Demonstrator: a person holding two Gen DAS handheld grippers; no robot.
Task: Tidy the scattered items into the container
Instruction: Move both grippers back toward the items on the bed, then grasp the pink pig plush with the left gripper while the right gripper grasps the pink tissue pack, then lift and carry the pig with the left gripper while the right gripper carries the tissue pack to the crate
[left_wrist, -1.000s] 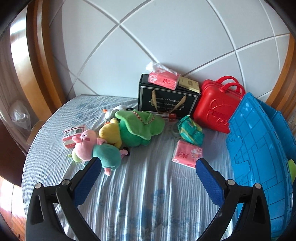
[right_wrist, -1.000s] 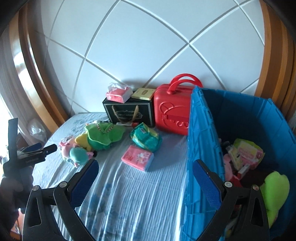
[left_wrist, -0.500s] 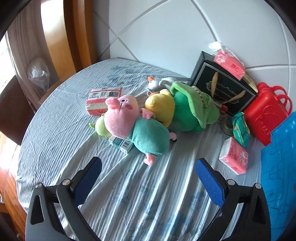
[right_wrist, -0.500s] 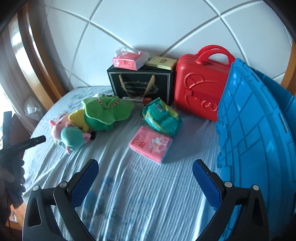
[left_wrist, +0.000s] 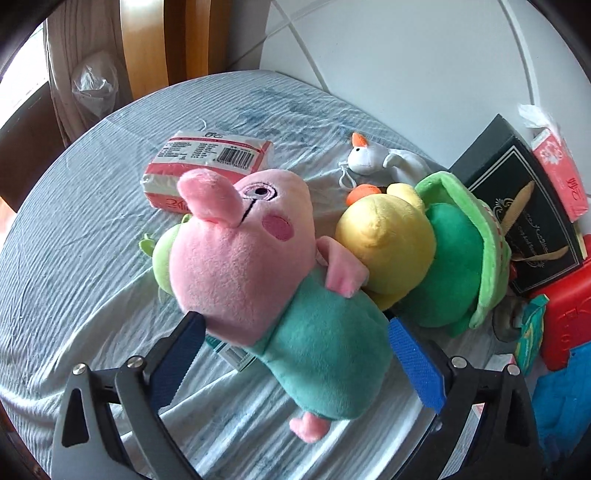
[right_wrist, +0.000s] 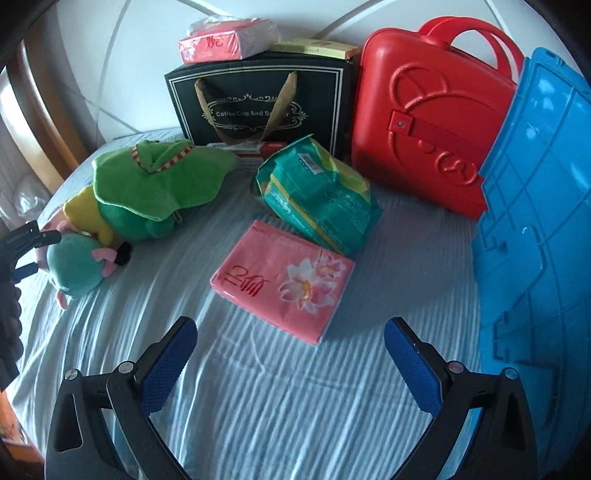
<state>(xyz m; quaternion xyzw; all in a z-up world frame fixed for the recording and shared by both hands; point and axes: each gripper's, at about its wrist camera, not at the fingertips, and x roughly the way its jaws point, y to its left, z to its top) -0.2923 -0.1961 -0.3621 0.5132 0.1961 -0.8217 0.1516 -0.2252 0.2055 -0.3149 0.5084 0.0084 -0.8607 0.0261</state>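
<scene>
In the left wrist view, the left gripper (left_wrist: 291, 354) is spread wide, its two blue pads on either side of the pig toy (left_wrist: 280, 291) but not yet pressing it. The pig lies on the striped bed sheet (left_wrist: 74, 258) with its pink head toward the upper left and its teal body running down to the right, so its long axis crosses the gap between the fingers at a slant. The teal body sits right between the pads, and closing there looks like the natural grip. A small flat box peeks out under the pig. A yellow duck toy (left_wrist: 384, 243) in a green cape is pressed against the pig's far side, a white goose toy (left_wrist: 369, 158) lies beyond it, and a red-and-white tissue pack (left_wrist: 207, 162) rests behind the pig's head.

In the right wrist view, the right gripper (right_wrist: 291, 354) is also wide open and holds nothing. The pink tissue pack (right_wrist: 284, 280) lies just ahead of it, slightly right of centre, its long side slanting from lower right to upper left. A green wipes pack (right_wrist: 321, 195) leans on its far edge. The blue container (right_wrist: 535, 258) stands to the right, so this hand is the nearer one to it. The pig shows at far left, at the left gripper's tips.
</scene>
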